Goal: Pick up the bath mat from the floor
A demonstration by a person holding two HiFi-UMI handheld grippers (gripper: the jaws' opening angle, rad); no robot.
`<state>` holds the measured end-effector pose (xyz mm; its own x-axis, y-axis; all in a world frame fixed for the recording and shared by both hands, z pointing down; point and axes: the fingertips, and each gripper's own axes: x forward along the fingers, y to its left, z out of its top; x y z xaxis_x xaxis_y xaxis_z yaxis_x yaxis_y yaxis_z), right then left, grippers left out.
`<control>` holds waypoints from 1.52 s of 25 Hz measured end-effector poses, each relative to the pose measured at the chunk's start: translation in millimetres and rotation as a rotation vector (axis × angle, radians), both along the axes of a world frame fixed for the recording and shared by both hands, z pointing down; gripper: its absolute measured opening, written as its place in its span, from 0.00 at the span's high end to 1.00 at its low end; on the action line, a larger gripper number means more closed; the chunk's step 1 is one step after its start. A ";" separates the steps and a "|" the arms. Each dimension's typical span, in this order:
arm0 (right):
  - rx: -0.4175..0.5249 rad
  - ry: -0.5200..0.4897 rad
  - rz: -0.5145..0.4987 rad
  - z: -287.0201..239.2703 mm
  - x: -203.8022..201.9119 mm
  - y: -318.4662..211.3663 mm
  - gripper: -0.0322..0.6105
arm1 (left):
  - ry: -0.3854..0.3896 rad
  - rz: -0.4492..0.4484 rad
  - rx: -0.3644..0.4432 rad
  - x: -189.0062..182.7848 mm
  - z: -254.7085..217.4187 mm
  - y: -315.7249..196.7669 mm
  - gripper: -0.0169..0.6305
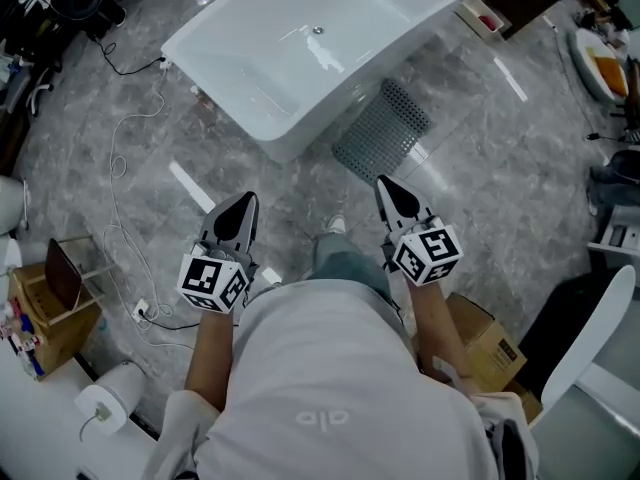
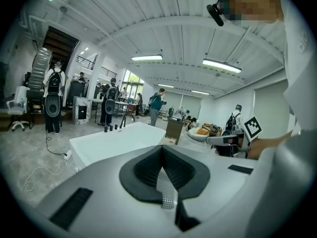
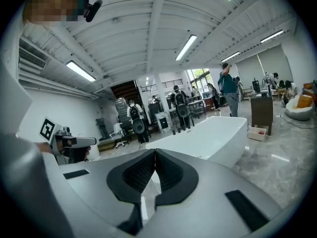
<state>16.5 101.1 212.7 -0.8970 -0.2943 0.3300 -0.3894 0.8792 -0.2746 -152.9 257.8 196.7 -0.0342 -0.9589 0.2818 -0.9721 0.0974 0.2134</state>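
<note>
The grey perforated rubber bath mat (image 1: 382,128) lay on the grey marbled floor (image 1: 480,168) beside the white bathtub (image 1: 300,58), its long axis slanting up and right, just ahead of the nearer right gripper (image 1: 386,188), which, like the left gripper (image 1: 246,204), was closed and empty.

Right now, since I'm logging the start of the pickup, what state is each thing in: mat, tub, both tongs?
Tub: empty.
Mat: lying flat on the floor beside the tub, not picked up.
Left tongs: shut, empty, short of the mat.
Right tongs: shut, empty, short of the mat.
</note>
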 end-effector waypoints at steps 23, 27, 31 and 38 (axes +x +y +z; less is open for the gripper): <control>-0.123 0.173 -0.060 95.2 4.4 -152.5 0.91 | 0.054 0.004 -0.178 2.9 54.2 -147.1 0.95; -0.134 0.214 -0.028 108.9 18.3 -163.7 0.91 | 0.078 0.051 -0.196 12.8 64.4 -160.0 0.95; -0.151 0.262 0.035 125.7 31.1 -170.4 0.91 | 0.103 0.117 -0.219 13.4 79.1 -168.8 0.95; -0.175 0.356 0.112 168.9 37.6 -180.9 0.90 | 0.110 0.250 -0.280 3.5 114.9 -195.7 0.95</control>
